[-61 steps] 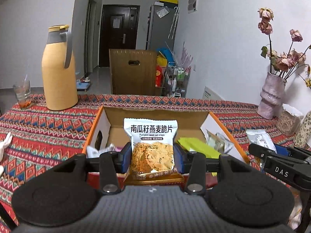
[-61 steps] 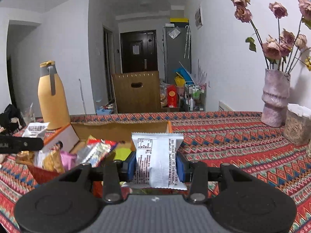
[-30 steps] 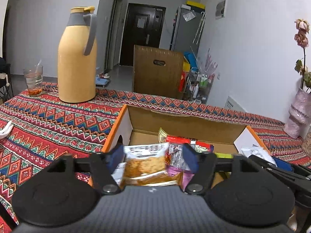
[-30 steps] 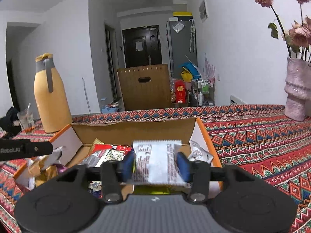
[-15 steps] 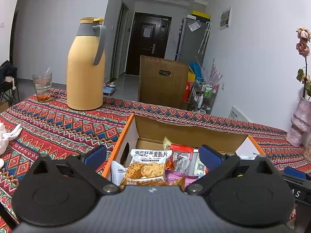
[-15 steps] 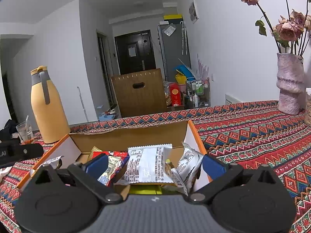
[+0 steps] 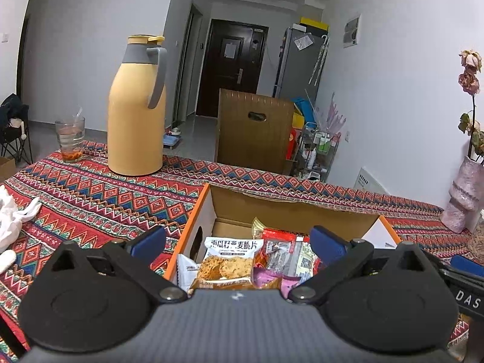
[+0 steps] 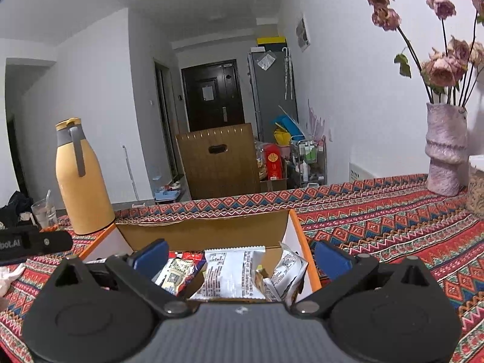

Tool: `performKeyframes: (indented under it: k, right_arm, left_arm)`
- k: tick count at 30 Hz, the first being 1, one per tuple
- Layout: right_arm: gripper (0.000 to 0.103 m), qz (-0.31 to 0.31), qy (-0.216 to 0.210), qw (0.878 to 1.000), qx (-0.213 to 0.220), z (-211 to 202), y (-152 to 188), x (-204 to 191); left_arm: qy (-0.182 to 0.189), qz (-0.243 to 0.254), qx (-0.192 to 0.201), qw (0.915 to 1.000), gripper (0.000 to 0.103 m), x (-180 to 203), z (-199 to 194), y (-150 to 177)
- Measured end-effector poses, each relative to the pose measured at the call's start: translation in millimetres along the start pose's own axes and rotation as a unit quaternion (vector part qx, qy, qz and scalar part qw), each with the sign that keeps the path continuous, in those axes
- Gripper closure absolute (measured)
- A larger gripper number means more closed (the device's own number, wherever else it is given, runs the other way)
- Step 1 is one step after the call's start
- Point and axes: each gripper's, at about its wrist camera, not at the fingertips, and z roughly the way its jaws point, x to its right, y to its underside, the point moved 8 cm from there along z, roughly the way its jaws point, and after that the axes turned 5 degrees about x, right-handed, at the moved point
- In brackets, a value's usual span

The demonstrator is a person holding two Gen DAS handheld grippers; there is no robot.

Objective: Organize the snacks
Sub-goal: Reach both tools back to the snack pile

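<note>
An open cardboard box [image 7: 290, 208] with orange edges sits on the patterned tablecloth and holds several snack packets. In the left wrist view, my left gripper [image 7: 237, 243] is open and empty above the box's near edge; the oat crisp packet [image 7: 227, 264] lies in the box below it. In the right wrist view, my right gripper [image 8: 242, 257] is open and empty over the same box [image 8: 202, 231]; the white packet [image 8: 231, 273] lies inside, printed back up, among other packets.
A tall yellow thermos [image 7: 136, 109] and a glass [image 7: 70, 139] stand at the far left of the table. A pink vase with dried roses [image 8: 444, 154] stands at the right by the wall. A white bag [image 7: 12, 220] lies at the left edge.
Both grippers opened and dropped their packets into the box: the left let go of the oat crisp packet, the right the white packet. Both have since drawn back a little.
</note>
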Motion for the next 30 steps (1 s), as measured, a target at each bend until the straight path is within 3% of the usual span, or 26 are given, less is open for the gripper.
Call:
performKeyframes:
  k: [14, 30]
  right_arm:
    - [0.0, -0.027, -0.011, 0.999, -0.034, -49, 26, -5]
    - [0.0, -0.024, -0.025, 0.993, -0.112, -81, 88, -19]
  left_arm:
    - [0.012, 0.021, -0.028, 0.9993, 0.0, -15, -36, 16]
    - [0.016, 0.05, -0.075, 0.9958, 0.0, -39, -61, 76]
